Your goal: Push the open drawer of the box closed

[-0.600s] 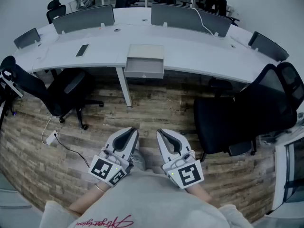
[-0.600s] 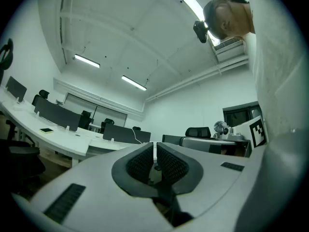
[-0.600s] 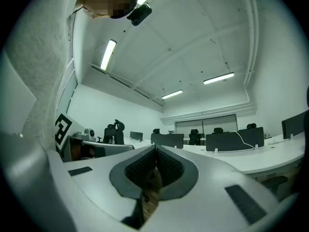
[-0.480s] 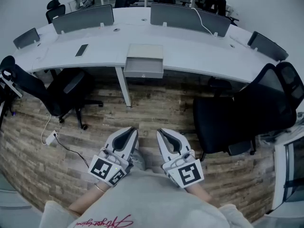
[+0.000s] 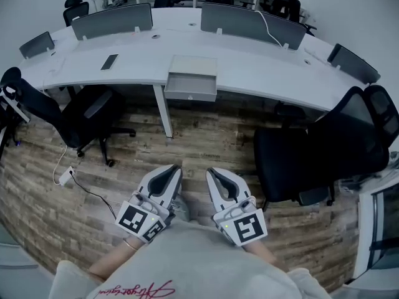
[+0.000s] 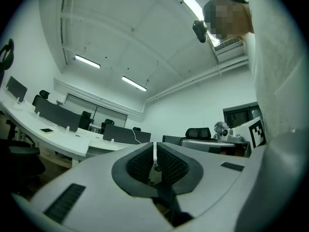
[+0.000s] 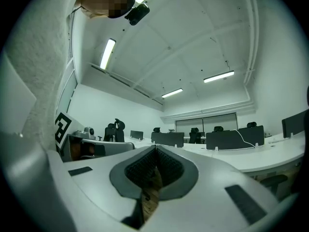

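A grey box (image 5: 193, 67) stands on the curved white desk (image 5: 262, 67), its drawer (image 5: 191, 87) pulled open toward me over the desk's front edge. My left gripper (image 5: 173, 169) and right gripper (image 5: 211, 173) are held close to my body, low in the head view, far from the box. Both are shut with nothing between their jaws. In the left gripper view the left gripper's (image 6: 155, 144) tips meet; in the right gripper view the right gripper's (image 7: 156, 148) do too. The box is out of both gripper views.
A black office chair (image 5: 324, 148) stands at the right between me and the desk, another chair (image 5: 68, 114) at the left. Grey partition screens (image 5: 112, 20) line the desk's back. A power strip and cable (image 5: 65, 178) lie on the wood floor at the left.
The view has shifted slightly, so the desk and box sit a little lower in the head view. Both grippers stay shut in the same place.
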The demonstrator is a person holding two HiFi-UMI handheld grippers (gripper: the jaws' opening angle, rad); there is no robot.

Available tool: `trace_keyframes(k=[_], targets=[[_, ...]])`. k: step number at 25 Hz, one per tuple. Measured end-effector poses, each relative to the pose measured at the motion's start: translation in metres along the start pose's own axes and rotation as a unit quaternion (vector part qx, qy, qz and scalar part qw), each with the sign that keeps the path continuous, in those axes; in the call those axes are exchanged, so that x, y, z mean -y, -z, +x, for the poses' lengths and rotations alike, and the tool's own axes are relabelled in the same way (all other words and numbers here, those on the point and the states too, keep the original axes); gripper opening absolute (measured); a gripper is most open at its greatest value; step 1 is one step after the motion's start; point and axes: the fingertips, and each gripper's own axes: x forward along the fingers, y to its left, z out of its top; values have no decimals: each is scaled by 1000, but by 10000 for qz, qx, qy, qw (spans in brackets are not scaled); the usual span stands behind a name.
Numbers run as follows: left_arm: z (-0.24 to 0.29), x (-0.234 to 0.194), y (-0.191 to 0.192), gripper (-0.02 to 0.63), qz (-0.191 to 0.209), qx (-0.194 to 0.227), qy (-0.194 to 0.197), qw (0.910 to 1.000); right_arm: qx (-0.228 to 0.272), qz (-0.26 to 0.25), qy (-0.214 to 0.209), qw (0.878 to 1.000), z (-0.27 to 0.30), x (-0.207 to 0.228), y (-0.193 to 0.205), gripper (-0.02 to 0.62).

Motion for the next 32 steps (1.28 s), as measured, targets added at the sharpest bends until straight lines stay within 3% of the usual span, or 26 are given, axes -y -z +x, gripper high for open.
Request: trace_keyframes(k=[17,32], targets=[[10,-21,-1,35,-70,33,-86,9999,146,-174,-51,9997,21,7,-4,20],[49,-93,-2,35,-148,-29,-117,9998,-22,-129,-45,9999,97,35,12,20]])
